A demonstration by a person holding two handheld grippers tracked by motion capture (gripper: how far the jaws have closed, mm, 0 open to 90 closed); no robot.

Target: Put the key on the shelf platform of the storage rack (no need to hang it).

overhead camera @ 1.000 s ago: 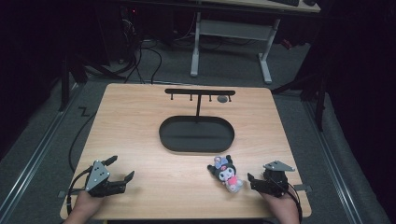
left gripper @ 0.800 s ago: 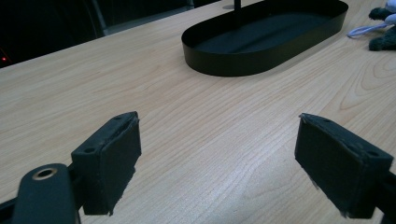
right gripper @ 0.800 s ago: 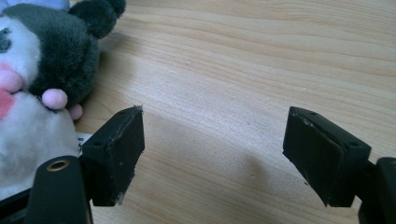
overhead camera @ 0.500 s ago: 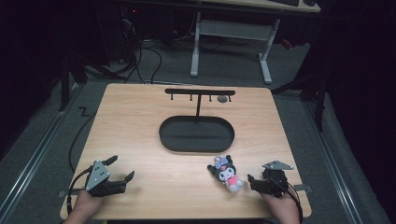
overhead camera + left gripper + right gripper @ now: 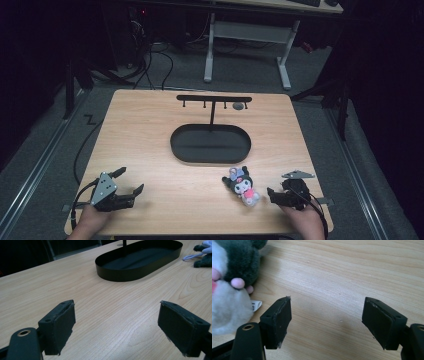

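A small plush toy (image 5: 241,186), dark grey and white with pink bits, lies on the wooden table near its front right. My right gripper (image 5: 270,196) rests just right of it, open; its jaws have just been closing a little with nothing between them. In the right gripper view the plush (image 5: 229,290) sits left of the right gripper (image 5: 327,320), beside the left jaw and outside the gap. My left gripper (image 5: 132,179) rests open at the front left, over bare wood. The left gripper (image 5: 116,325) looks toward the tray.
A black oval tray (image 5: 210,145) sits mid-table with a thin black hook rack (image 5: 214,98) rising behind it; a small grey piece (image 5: 239,106) hangs from the rack. In the left gripper view the tray (image 5: 125,277) lies ahead and the plush (image 5: 203,261) is at the far right.
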